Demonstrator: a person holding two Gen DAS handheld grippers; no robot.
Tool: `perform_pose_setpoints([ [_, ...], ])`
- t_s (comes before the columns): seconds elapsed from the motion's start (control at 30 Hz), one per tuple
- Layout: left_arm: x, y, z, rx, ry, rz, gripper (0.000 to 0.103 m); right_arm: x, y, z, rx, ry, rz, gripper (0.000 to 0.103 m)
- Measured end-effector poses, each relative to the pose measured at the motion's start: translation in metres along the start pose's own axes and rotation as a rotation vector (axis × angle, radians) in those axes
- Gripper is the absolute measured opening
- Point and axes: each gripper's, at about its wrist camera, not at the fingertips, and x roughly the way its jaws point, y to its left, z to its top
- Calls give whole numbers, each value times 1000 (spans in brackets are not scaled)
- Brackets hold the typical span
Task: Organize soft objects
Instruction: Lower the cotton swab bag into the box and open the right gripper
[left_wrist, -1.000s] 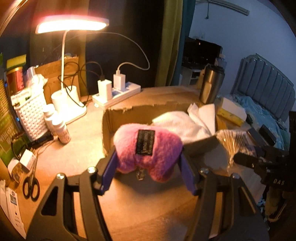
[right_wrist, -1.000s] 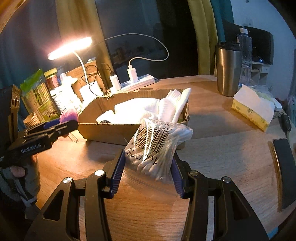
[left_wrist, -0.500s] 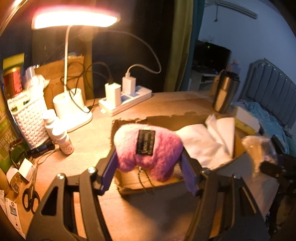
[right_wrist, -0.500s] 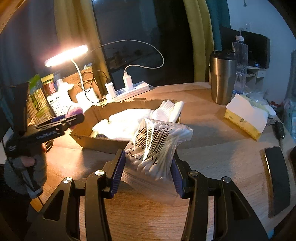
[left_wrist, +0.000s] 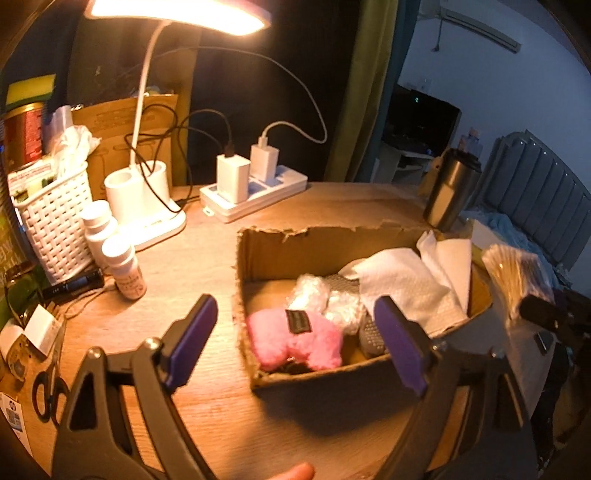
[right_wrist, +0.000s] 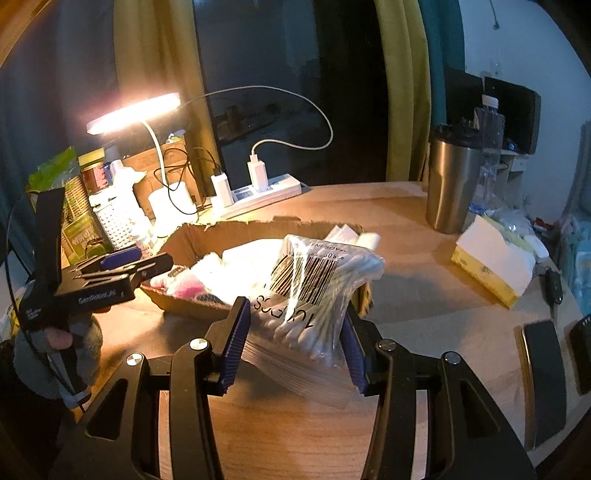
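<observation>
My left gripper (left_wrist: 295, 343) stood open above the pink plush (left_wrist: 295, 341) lying at the near left corner of the cardboard box (left_wrist: 332, 380), while my right gripper (right_wrist: 291, 347) clamped the bag of cotton swabs (right_wrist: 317, 295), best carried over the box's near edge before release.

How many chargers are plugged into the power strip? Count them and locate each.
2: the white charger with black cable sits left, the white charger with white cable right, both on the power strip.
</observation>
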Motion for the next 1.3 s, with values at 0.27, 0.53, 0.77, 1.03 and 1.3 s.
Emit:
perform_pose_setpoints([
  [0.27, -14, 25, -3, -25, -19, 11, 88, 20, 26, 19, -48, 0, 30, 50],
  [0.53, -20, 49, -7, -64, -19, 41, 88, 51, 51, 32, -81, 16, 104, 50],
  [0.77, -21, 62, -12, -83, -16, 54, 88, 72, 70, 35, -102, 41, 147, 50],
  [1.03, -15, 74, -16, -98, -6, 74, 88, 95, 84, 40, -123, 71, 171, 50],
  [1.3, -13, 87, -20, -122, -9, 79, 88, 119, 102, 42, -148, 108, 198, 50],
])
